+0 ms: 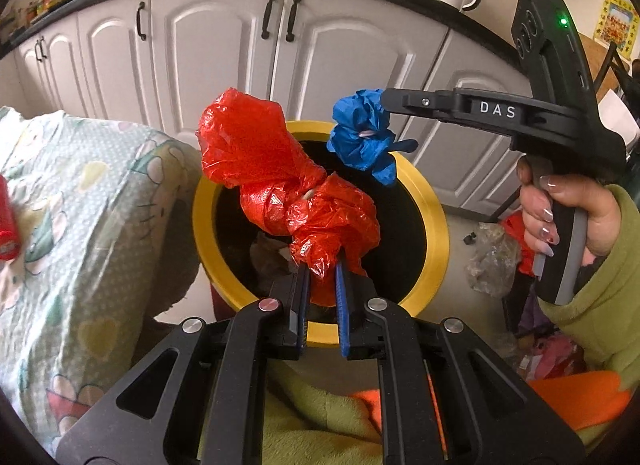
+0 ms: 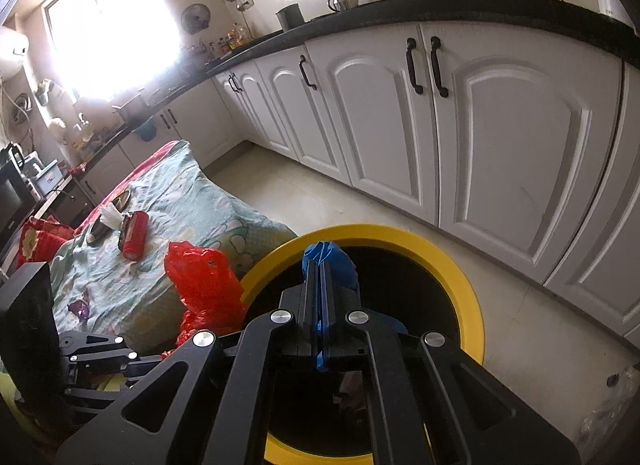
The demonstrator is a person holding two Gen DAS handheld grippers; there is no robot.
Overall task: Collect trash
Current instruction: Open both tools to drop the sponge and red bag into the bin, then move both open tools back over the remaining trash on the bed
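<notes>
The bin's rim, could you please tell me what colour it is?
Yellow: the bin's rim rings a black inside, clearest in the right wrist view.

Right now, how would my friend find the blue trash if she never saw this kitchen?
Find the long row of white cabinets, then the bin with the yellow rim on the floor in front of them. Two crumpled wads hang over its black opening: the blue plastic wad is the smaller one, pinched at the tip of the right gripper, beside the bigger red plastic bag.

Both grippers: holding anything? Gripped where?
Left gripper clamps the crumpled red plastic bag at its lower bunched end. Right gripper pinches the crumpled blue plastic wad at its edge. Both hang above the yellow-rimmed bin.
</notes>
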